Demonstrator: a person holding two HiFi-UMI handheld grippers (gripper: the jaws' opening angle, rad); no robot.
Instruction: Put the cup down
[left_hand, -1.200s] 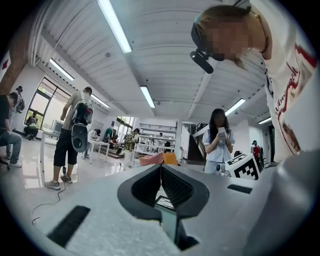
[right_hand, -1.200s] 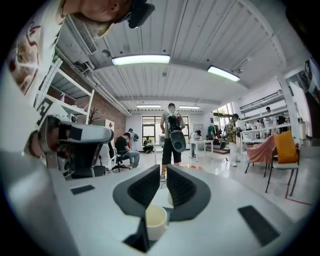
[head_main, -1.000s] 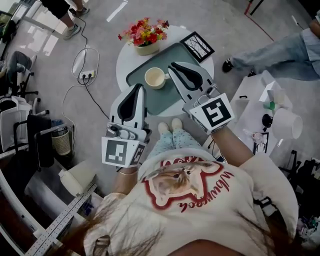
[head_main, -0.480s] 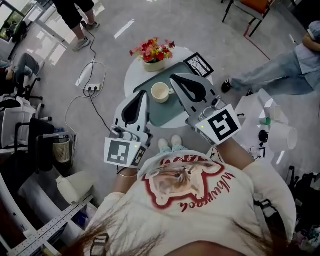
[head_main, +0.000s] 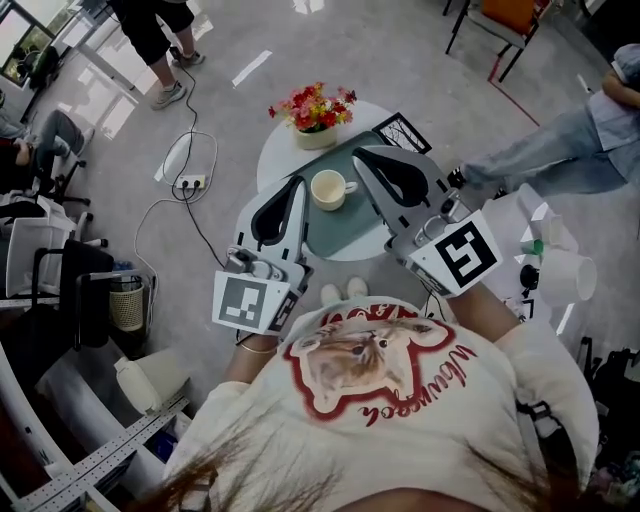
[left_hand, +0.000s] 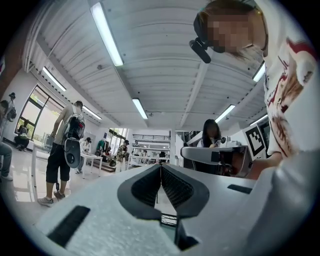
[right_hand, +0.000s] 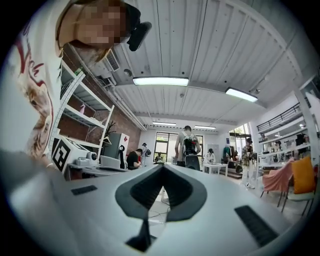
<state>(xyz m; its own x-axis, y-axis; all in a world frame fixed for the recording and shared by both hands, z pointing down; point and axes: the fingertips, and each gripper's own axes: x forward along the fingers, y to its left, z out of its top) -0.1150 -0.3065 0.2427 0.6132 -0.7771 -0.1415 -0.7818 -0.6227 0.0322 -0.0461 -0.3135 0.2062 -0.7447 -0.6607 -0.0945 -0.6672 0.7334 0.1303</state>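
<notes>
A cream cup (head_main: 329, 189) with its handle to the right stands upright on a grey-green tray (head_main: 352, 225), which lies on a round white table (head_main: 268, 160). My left gripper (head_main: 297, 183) is just left of the cup, shut and holding nothing. My right gripper (head_main: 360, 152) is to the cup's right and a little beyond it, also shut and holding nothing. Neither touches the cup. The left gripper view shows the left gripper (left_hand: 161, 165) with jaws pressed together, pointing out into the room. The right gripper view shows the right gripper (right_hand: 163, 166) the same way.
A pot of red and yellow flowers (head_main: 315, 108) and a framed picture (head_main: 402, 132) stand at the table's far side. A power strip (head_main: 192, 183) with cables lies on the floor at left. A seated person's legs (head_main: 560, 160) reach in at right, near a cluttered white side table (head_main: 560, 270).
The head view has shifted, so the table sits lower and further right in the picture. Both grippers stay shut beside the cup and have crept slightly forward. The cup has not moved.
</notes>
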